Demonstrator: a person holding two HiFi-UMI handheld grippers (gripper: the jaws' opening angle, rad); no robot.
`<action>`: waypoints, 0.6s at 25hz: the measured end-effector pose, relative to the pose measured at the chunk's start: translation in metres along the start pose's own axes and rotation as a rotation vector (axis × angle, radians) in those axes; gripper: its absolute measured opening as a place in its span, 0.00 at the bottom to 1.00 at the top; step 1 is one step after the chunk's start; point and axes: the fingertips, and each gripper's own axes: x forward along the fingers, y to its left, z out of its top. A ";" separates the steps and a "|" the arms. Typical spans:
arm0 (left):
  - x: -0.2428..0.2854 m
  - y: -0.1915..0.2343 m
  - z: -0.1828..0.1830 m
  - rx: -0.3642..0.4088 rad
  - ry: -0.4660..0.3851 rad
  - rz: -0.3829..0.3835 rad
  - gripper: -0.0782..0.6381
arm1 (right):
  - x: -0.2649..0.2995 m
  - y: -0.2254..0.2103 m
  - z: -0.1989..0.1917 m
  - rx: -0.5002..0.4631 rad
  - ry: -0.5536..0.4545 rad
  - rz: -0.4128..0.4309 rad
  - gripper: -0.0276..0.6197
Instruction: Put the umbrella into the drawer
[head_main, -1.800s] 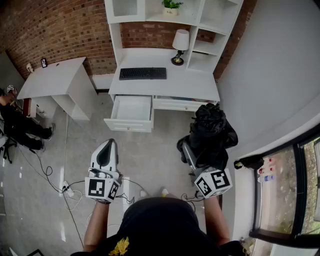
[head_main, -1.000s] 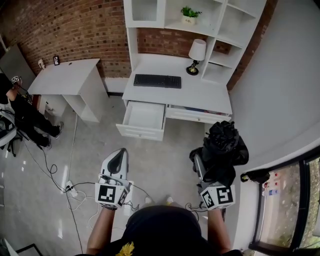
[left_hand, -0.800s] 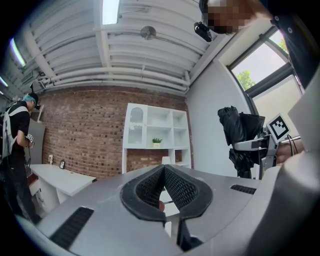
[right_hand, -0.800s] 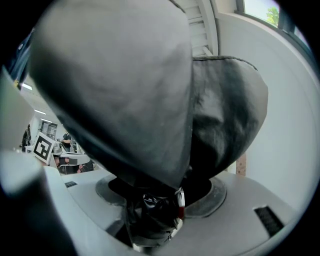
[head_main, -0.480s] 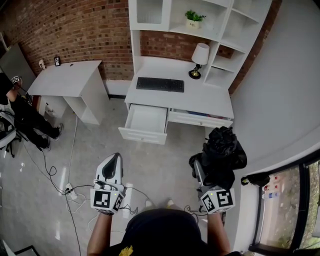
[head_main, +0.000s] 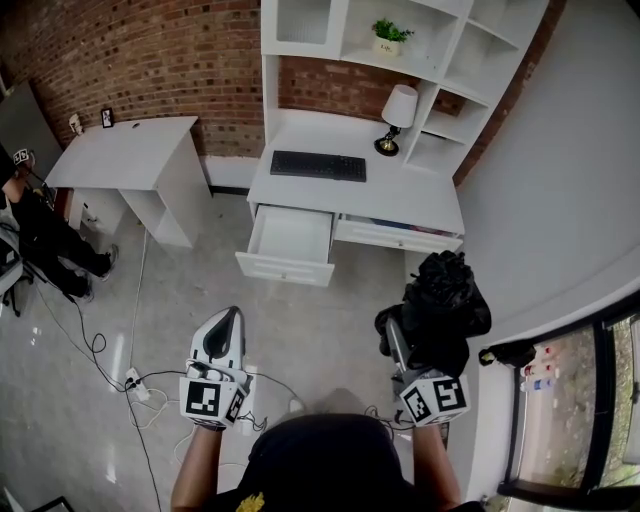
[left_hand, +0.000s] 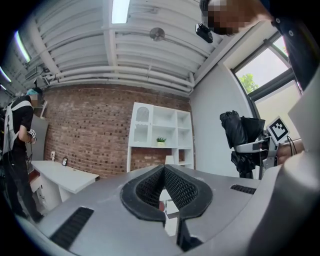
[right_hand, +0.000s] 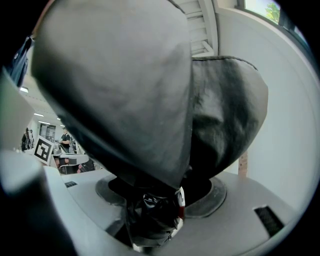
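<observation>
In the head view my right gripper (head_main: 398, 345) is shut on a black folded umbrella (head_main: 443, 298), which bunches up over its jaws above the floor at the right. The right gripper view shows the umbrella (right_hand: 150, 100) filling most of the picture, its bundled end clamped in my right gripper (right_hand: 155, 202). My left gripper (head_main: 232, 314) hangs level at the left, shut with nothing in it; its pads meet at the tip in the left gripper view (left_hand: 164, 168). The open white drawer (head_main: 285, 270) juts out of the desk ahead and shows a bare bottom.
The white desk (head_main: 420, 195) carries a keyboard (head_main: 320, 165) and a lamp (head_main: 398, 108), with shelves and a plant (head_main: 390, 35) above. A second white table (head_main: 125, 155) and a person (head_main: 40, 235) are at the left. Cables and a power strip (head_main: 135, 385) lie on the floor.
Both grippers have drifted slightly down the picture, side by side in front of the desk. The umbrella stays clamped in the right gripper, and the left gripper stays shut.
</observation>
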 end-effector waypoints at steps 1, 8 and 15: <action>0.002 -0.001 0.000 0.001 0.000 -0.010 0.13 | 0.000 0.002 -0.001 -0.005 0.003 -0.001 0.45; 0.020 -0.007 -0.006 0.004 0.009 -0.062 0.13 | 0.005 0.001 -0.005 -0.006 0.019 -0.006 0.45; 0.061 -0.001 -0.020 0.014 0.035 -0.054 0.13 | 0.047 -0.021 -0.019 0.023 0.021 0.030 0.45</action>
